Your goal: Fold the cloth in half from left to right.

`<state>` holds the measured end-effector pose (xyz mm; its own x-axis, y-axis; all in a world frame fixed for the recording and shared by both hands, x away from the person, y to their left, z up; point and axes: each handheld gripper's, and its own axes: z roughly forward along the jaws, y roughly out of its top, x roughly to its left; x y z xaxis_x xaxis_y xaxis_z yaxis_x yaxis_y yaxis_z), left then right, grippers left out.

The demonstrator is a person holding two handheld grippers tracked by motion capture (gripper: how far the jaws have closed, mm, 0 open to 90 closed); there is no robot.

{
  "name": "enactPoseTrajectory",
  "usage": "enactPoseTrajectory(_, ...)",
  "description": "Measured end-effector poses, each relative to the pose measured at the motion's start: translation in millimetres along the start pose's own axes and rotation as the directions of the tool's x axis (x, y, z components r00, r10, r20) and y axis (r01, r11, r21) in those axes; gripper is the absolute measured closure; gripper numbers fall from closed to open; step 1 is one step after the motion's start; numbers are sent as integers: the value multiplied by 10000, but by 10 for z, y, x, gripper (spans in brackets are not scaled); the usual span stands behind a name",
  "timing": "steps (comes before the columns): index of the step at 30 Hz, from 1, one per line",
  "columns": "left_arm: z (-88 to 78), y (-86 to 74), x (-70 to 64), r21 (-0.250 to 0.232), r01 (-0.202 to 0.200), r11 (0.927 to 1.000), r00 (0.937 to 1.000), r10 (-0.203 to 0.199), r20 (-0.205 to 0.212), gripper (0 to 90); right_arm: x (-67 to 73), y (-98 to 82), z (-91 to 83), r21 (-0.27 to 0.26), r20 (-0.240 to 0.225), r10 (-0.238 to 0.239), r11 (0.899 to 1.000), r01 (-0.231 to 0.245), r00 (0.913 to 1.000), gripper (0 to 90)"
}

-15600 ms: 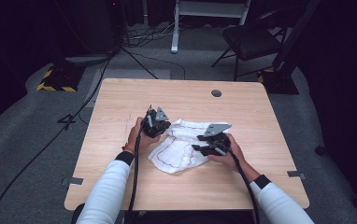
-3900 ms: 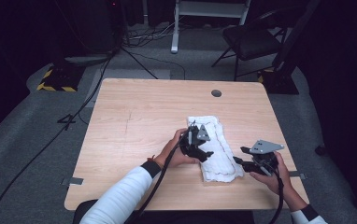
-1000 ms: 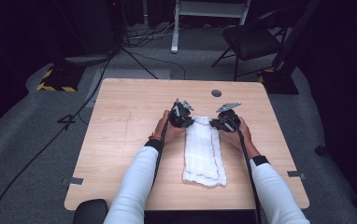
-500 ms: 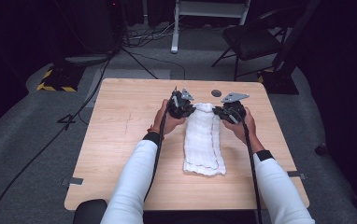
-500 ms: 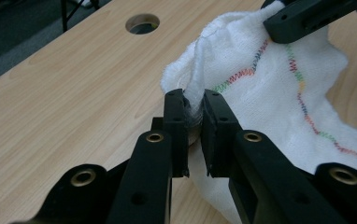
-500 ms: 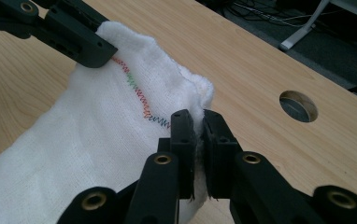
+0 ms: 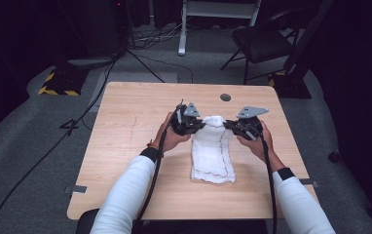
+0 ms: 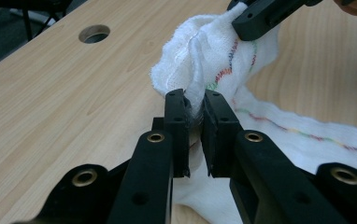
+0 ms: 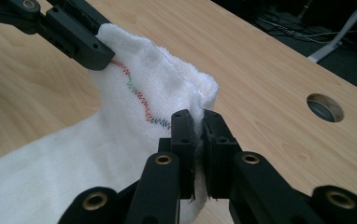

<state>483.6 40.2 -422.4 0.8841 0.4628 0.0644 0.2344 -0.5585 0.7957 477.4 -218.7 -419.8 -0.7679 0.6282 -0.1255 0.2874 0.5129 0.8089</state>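
1. A white cloth with a coloured stitched line is being folded on the wooden table; its far end is held raised while the near part lies flat between the forearms
2. One far corner is pinched between the pressed-together jaws of the left gripper, the other by the right gripper in the same way
3. The step in hand is judged to be a lengthwise fold: the raised end would next be carried toward the near edge, both grips kept tight and level, then laid down squarely
4. No containers are seen on the table; a round hole is set in its far side
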Motion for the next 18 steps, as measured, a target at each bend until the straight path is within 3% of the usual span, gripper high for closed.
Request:
enactPoseTrajectory(4,-76,-25,-113,63,-303,9995,9991,301,307,807,78,-45,-77,-61,-255,-234,9997,232,9994,844)
enactPoseTrajectory(11,-145,-160,-259,121,-321,9994,9977,314,596,770,224,-171,-206,-58,-651,-535,9986,532,9964,844)
enactPoseTrajectory(15,-183,-250,-423,382,-877,9954,9922,839,917,778,315,-242,-260,24,-871,-730,9973,735,9935,843)
enactPoseTrajectory(18,-216,-329,-499,466,-1001,9939,9894,945,1099,778,380,-293,-296,41,-1077,-793,9968,802,9910,842)
